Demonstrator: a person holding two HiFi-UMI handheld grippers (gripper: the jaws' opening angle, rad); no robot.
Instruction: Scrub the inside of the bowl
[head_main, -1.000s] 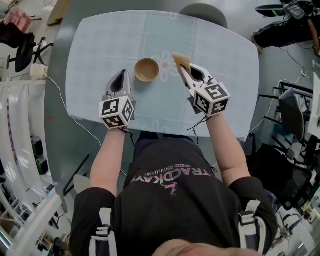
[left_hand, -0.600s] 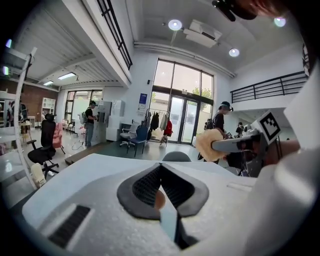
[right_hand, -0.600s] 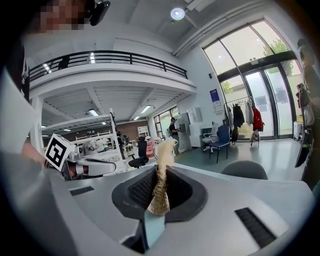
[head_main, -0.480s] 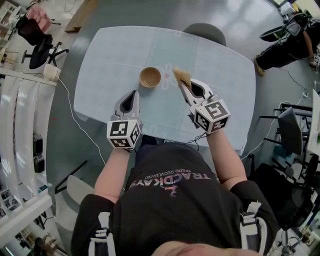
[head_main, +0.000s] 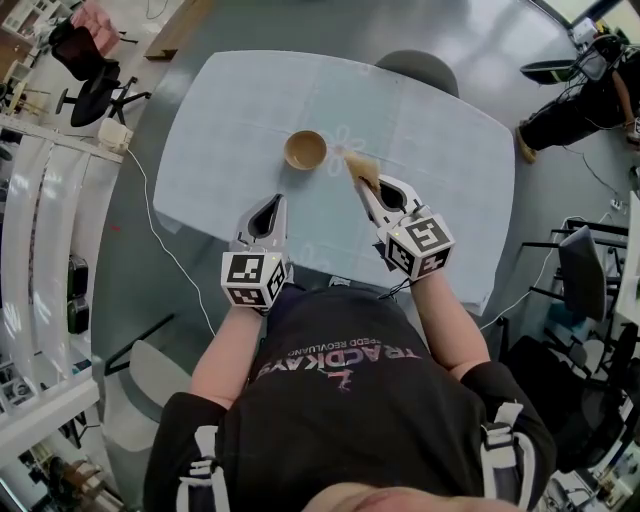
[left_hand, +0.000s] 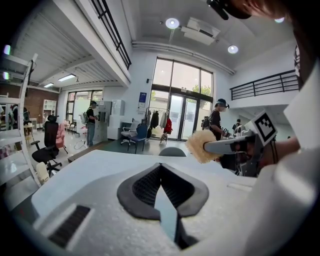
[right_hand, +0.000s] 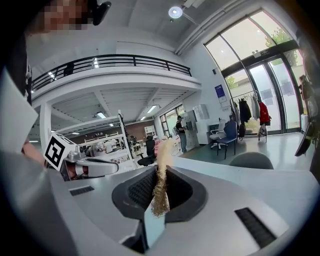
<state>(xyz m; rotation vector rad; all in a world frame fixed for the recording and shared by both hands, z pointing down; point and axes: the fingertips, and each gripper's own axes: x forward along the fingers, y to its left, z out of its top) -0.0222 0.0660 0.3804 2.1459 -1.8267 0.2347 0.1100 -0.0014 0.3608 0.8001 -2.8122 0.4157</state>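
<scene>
we see a pale table (head_main: 230, 110) on a grey floor (head_main: 300, 25), tall glass doors (left_hand: 182, 107), a railed balcony (right_hand: 115, 62) and round ceiling lights (left_hand: 172, 23).

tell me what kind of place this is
Probably a large open office or lab hall: a mezzanine railing runs overhead, tall glass entrance doors fill the far wall, and a rolling office chair stands on the open floor.
</scene>
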